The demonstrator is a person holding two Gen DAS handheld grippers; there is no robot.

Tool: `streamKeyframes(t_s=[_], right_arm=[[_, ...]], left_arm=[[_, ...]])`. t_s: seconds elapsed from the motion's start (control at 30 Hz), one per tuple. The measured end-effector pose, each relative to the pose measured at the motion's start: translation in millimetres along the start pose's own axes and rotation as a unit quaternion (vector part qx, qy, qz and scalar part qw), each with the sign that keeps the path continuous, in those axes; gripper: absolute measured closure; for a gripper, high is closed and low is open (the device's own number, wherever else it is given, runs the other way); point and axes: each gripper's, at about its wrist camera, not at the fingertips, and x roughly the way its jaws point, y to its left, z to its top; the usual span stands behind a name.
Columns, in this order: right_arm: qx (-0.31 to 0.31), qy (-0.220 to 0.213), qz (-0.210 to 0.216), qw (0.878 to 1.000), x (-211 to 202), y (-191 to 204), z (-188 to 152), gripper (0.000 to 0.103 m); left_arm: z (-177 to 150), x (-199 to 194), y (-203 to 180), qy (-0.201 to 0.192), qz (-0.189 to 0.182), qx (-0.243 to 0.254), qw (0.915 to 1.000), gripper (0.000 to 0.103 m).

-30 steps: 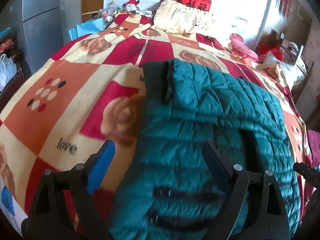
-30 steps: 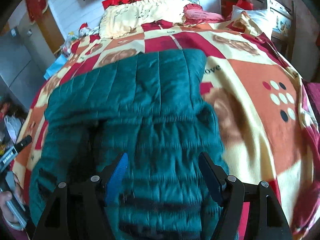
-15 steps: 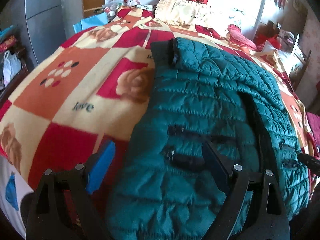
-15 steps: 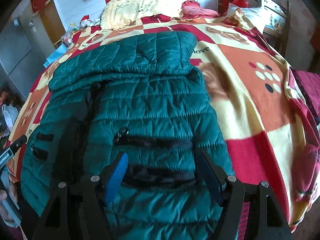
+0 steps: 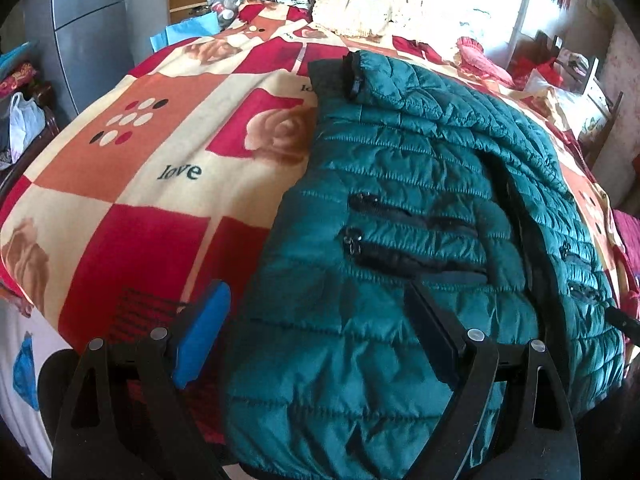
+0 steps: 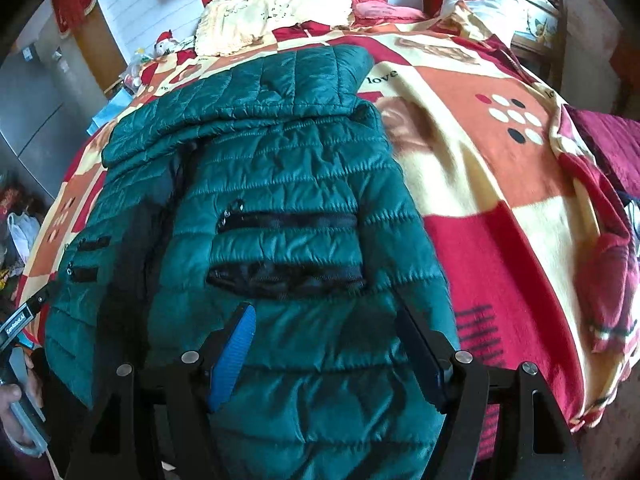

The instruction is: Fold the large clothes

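On the bed: one teal quilted jacket (image 5: 420, 208), front up, panels parted, hood end toward the headboard, hem at the near edge; long axis runs straight away from both claws. Left claw (image 5: 316, 340), jaws wide apart and gripping nothing, hovers over the hem corner on its side, one pad off the fabric edge above the blanket (image 5: 132, 168). Right claw (image 6: 332, 352), likewise spread and empty, hovers over the opposite hem corner. Each hand appears equally near its own corner. Surround: patchwork rose blanket, cream pillow (image 6: 248, 20) at the head.
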Motion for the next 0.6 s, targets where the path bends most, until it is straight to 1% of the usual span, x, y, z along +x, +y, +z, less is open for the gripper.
streamKeyframes(t_s=[0.17, 0.33, 0.6], right_arm=[[0.001, -0.002, -0.001, 1.000, -7.3, -3.0, -8.5, 0.032], [0.004, -0.001, -0.003, 1.000, -11.4, -6.3, -16.6, 0.032], [0.024, 0.007, -0.006, 1.000, -14.0, -23.3, -25.5, 0.031]], left_arm=[[-5.4, -2.6, -1.6, 0.003, -0.003, 0.002, 1.0000, 0.014], [-12.9, -5.8, -3.3, 0.009, -0.001, 0.015, 0.9999, 0.014], [-17.1, -8.3, 5.2, 0.012, -0.001, 0.006, 0.9999, 0.014]])
